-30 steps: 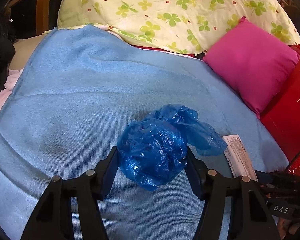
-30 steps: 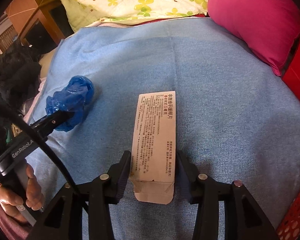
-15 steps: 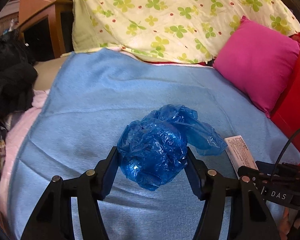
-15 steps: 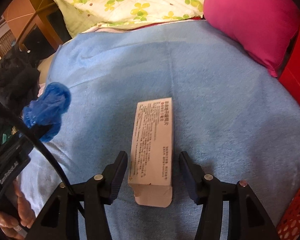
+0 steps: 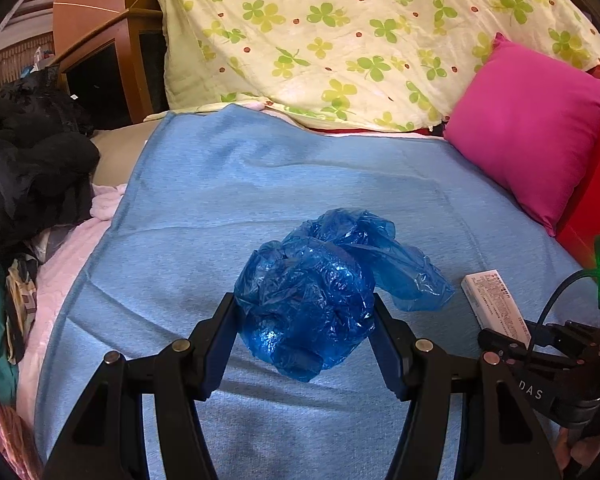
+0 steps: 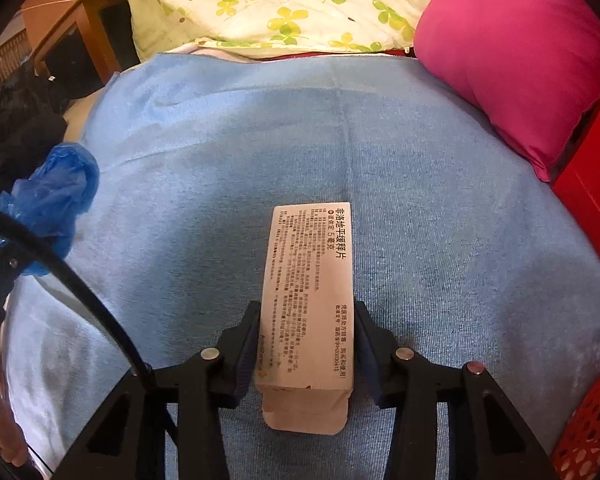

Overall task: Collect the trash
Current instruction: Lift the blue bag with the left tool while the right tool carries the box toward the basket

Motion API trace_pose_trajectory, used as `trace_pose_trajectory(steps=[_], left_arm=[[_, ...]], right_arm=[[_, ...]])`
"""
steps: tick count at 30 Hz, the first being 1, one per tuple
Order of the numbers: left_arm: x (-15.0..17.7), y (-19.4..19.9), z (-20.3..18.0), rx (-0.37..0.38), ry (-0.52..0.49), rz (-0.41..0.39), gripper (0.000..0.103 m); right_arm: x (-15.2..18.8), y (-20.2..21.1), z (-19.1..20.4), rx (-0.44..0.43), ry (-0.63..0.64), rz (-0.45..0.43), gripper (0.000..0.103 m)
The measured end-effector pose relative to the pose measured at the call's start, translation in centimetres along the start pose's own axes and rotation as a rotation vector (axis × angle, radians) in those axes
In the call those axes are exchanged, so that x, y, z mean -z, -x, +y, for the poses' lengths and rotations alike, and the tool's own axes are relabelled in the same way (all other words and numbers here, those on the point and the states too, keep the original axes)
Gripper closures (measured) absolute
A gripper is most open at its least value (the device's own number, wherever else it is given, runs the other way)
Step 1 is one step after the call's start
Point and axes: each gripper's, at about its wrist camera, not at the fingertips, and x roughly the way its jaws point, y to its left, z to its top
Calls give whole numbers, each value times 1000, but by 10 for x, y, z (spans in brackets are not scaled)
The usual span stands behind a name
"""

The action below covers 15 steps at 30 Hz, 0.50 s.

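Observation:
My left gripper (image 5: 304, 320) is shut on a crumpled blue plastic bag (image 5: 316, 300) and holds it above the blue blanket (image 5: 260, 184). The bag also shows at the left of the right wrist view (image 6: 56, 196). My right gripper (image 6: 306, 336) is shut on a white medicine box (image 6: 308, 292) printed with black text, lifted just off the blanket (image 6: 440, 240). The box (image 5: 496, 304) and the right gripper's body show at the lower right of the left wrist view.
A pink pillow (image 5: 528, 132) and a clover-print quilt (image 5: 360, 36) lie at the back. A red box (image 6: 592, 184) stands at the right, a red mesh basket (image 6: 588, 428) at the lower right. Dark clothes (image 5: 24, 160) pile up at the left by a wooden headboard (image 5: 112, 68).
The left gripper has risen and drawn back with the bag. The right gripper has closed onto the box and lifted it off the blanket.

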Motion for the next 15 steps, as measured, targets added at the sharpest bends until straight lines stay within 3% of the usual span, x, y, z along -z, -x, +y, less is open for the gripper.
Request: trace_pose_trajectory(steps=[15], left_arm=[[16,2,3,7,28,59,39]], right_arm=[[1,15,3,-41,-9,-16,59]])
